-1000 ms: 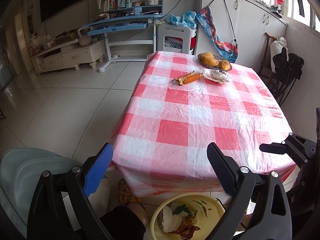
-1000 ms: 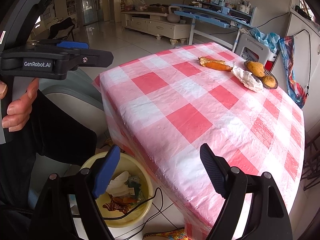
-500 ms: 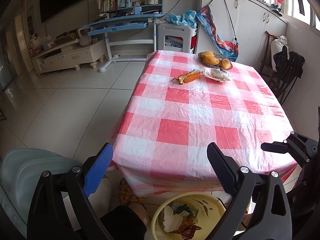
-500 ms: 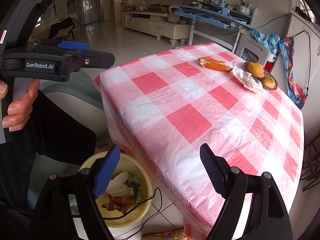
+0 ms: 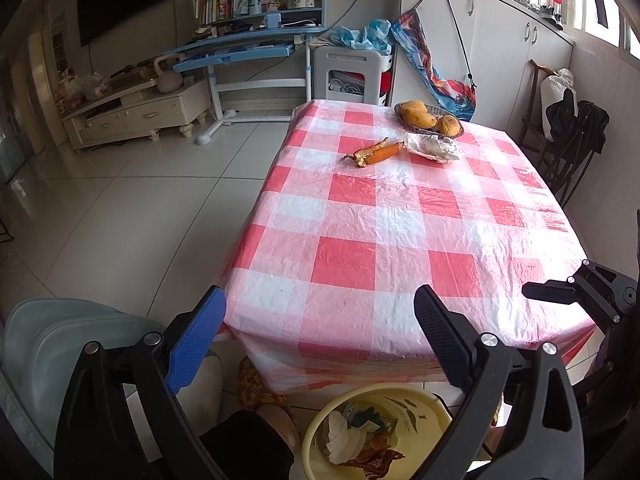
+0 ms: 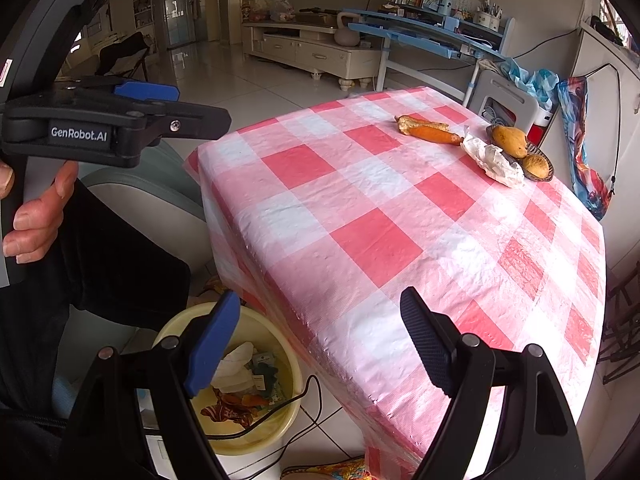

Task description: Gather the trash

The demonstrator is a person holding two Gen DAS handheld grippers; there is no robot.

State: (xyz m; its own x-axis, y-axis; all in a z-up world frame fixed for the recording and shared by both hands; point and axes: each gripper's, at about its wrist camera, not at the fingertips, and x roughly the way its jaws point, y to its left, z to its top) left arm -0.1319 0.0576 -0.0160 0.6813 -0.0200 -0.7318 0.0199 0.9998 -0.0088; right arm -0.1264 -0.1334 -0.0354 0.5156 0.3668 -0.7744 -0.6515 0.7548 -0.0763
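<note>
Both the left gripper and right gripper are held wide and empty; a carrot and crumpled paper are left on the checked tablecloth.

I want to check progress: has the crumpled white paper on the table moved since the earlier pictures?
No. The crumpled white paper lies beside the fruit basket, next to the carrot, as before.

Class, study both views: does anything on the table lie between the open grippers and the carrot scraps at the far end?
Nothing visible does. Only bare checked tablecloth lies between the left gripper, the right gripper and the carrot scraps.
</note>
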